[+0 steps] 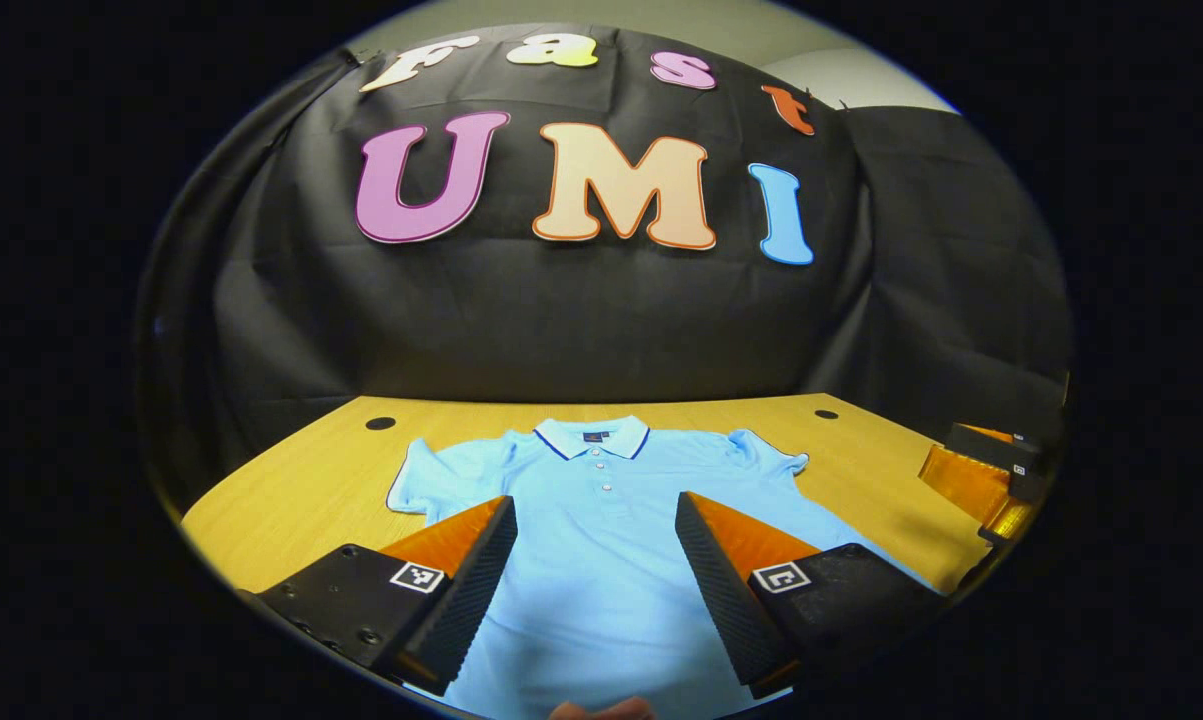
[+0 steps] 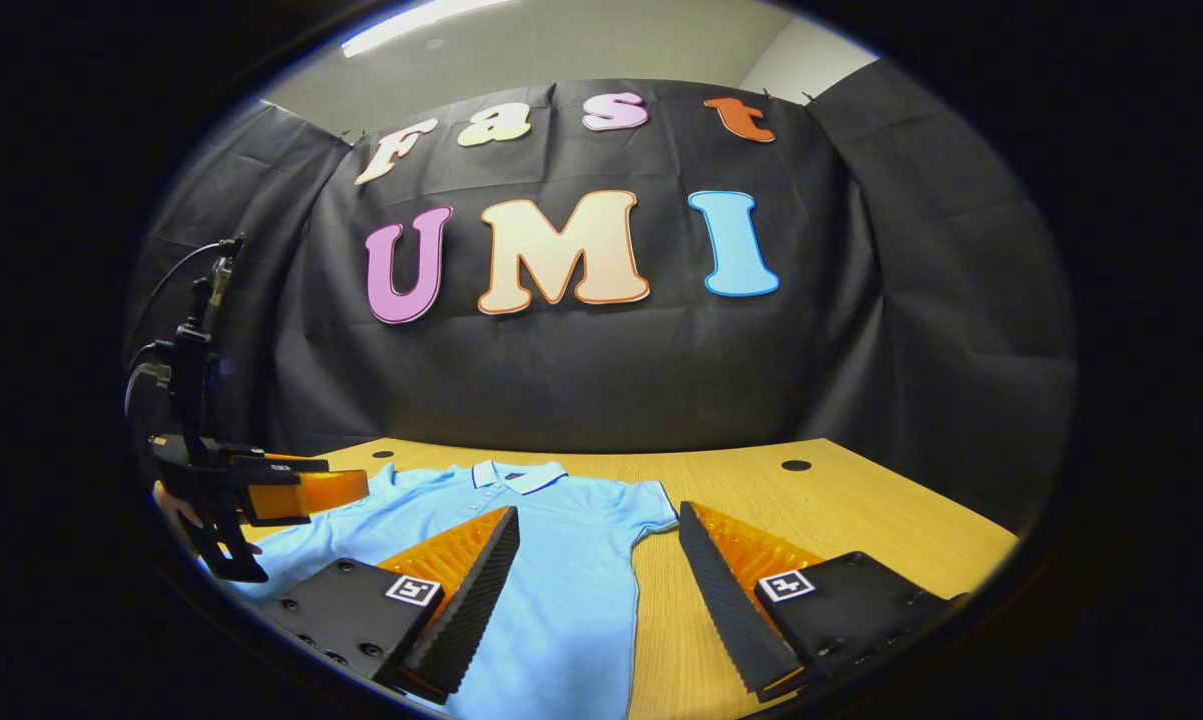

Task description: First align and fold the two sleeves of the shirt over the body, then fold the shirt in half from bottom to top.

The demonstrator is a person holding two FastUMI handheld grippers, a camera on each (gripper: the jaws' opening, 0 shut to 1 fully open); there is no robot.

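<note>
Tabletop (image 1: 291, 470): light wood, two dark round holes near its far edge, black cloth wall behind.

Shirt (image 1: 601, 540): pale blue polo, spread flat on the tabletop, collar at the far side, hem toward the near edge. Both short sleeves lie spread out to left and right, not folded over the body. The left gripper view takes in both sleeves and the buttoned placket; the right gripper view shows the shirt (image 2: 561, 590) from its right side, with the right sleeve and bare wood beyond it.

Left gripper (image 1: 596, 590): above the shirt body, jaws wide apart, holding nothing. In the right gripper view it appears at far left (image 2: 346, 488), over the shirt's left part.

Right gripper (image 2: 596, 600): jaws wide apart, empty, over the shirt's right edge and the bare tabletop. The left gripper view catches it at the far right edge (image 1: 981, 480).
</note>
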